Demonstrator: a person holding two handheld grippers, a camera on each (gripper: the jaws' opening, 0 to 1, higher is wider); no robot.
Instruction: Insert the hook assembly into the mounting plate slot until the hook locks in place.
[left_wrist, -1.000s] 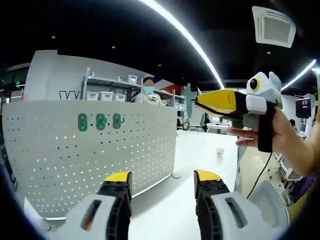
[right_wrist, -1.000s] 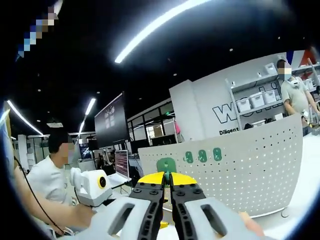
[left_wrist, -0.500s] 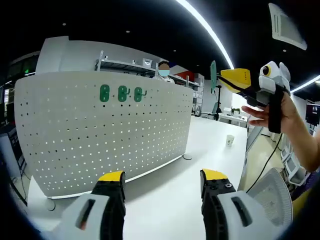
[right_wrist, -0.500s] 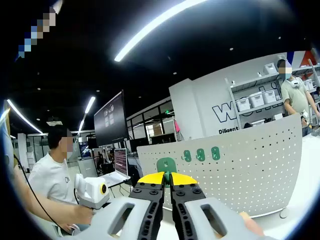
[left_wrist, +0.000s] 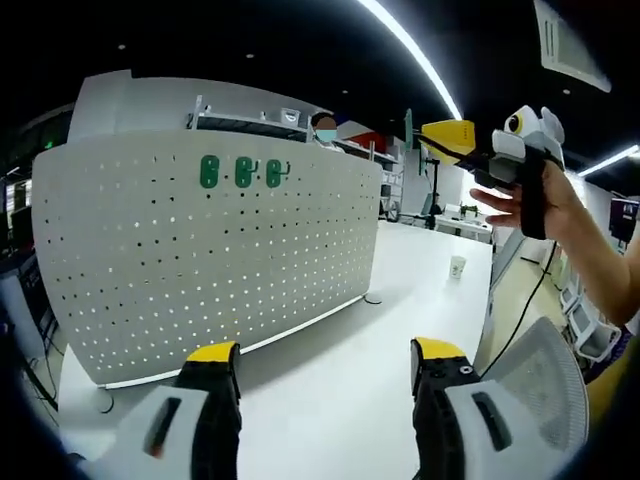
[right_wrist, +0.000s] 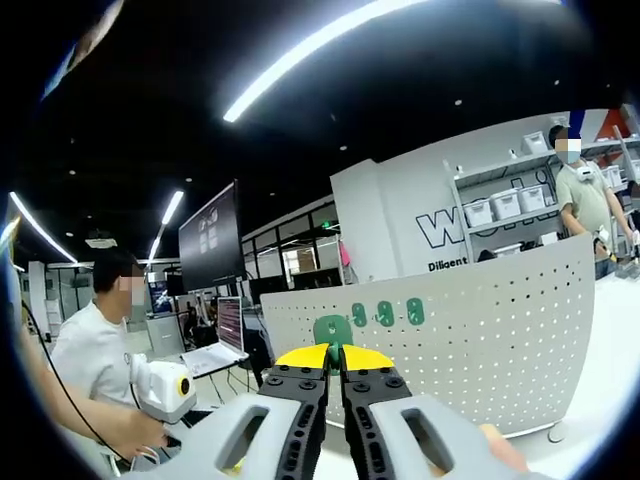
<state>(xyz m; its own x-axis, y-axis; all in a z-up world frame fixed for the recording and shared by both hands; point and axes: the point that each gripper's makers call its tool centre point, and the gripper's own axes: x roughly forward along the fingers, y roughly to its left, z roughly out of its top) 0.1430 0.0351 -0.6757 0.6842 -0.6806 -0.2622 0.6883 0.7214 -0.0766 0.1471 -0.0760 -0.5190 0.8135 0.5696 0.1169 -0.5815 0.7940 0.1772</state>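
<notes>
Green hook (right_wrist: 332, 329) sat clamped in right gripper (right_wrist: 333, 357) fingers, raised toward pegboard (left_wrist: 210, 255) slots for insertion, while left gripper (left_wrist: 325, 352) hung open-fingered above worktop (left_wrist: 340, 370).

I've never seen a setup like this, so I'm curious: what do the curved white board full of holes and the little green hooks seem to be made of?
The perforated board looks like thin sheet metal with a matte white coat: even rows of punched holes, light shining through, a smooth bend. It could be plastic.

The green hooks, three on the board and one in the right gripper, look like moulded plastic: uniform colour, rounded edges, slight sheen.
</notes>
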